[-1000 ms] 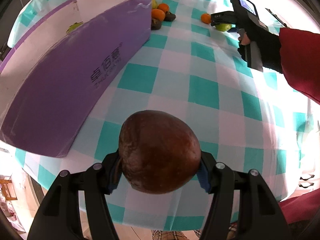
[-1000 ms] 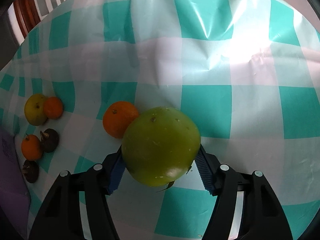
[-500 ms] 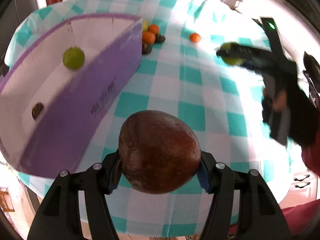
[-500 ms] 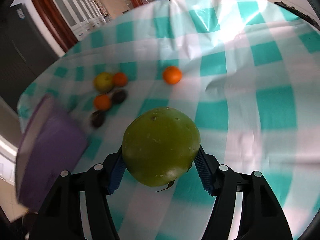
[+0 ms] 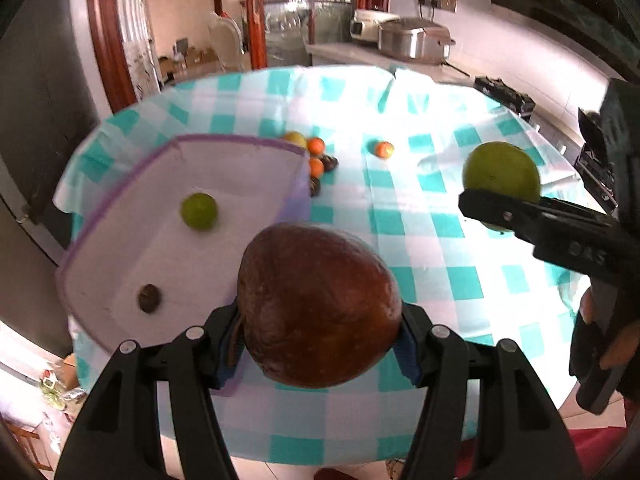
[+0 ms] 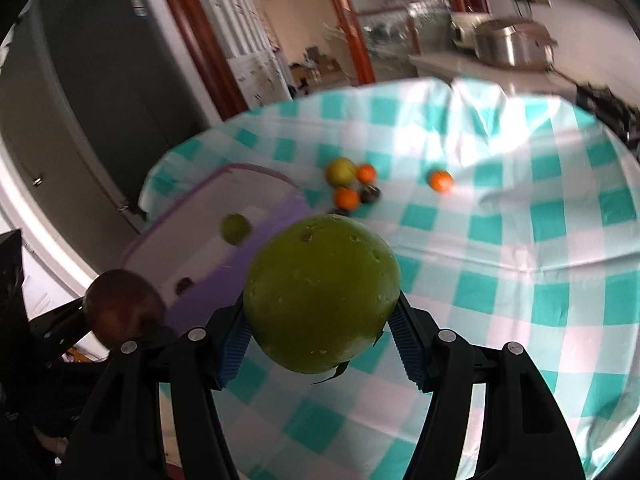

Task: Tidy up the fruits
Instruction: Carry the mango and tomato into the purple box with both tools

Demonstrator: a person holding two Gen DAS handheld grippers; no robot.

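My left gripper (image 5: 318, 346) is shut on a large brown fruit (image 5: 318, 304), held high above the table's near edge, right of the purple box (image 5: 180, 232). My right gripper (image 6: 320, 334) is shut on a big green fruit (image 6: 322, 294), also raised; it shows in the left wrist view (image 5: 500, 172) at the right. The box has a white inside and holds a small green fruit (image 5: 199, 211) and a small dark fruit (image 5: 149, 298). The brown fruit shows in the right wrist view (image 6: 122, 308) at lower left.
The round table has a teal-and-white checked cloth (image 5: 420, 240). Behind the box lies a cluster of oranges, dark fruits and a yellow-green fruit (image 5: 314, 156). One orange (image 5: 384, 149) lies apart. A counter with a metal pot (image 5: 412, 40) stands beyond.
Both grippers have risen well above the table with their fruits. The right gripper has swung from the far side toward the box and nearer the left one.
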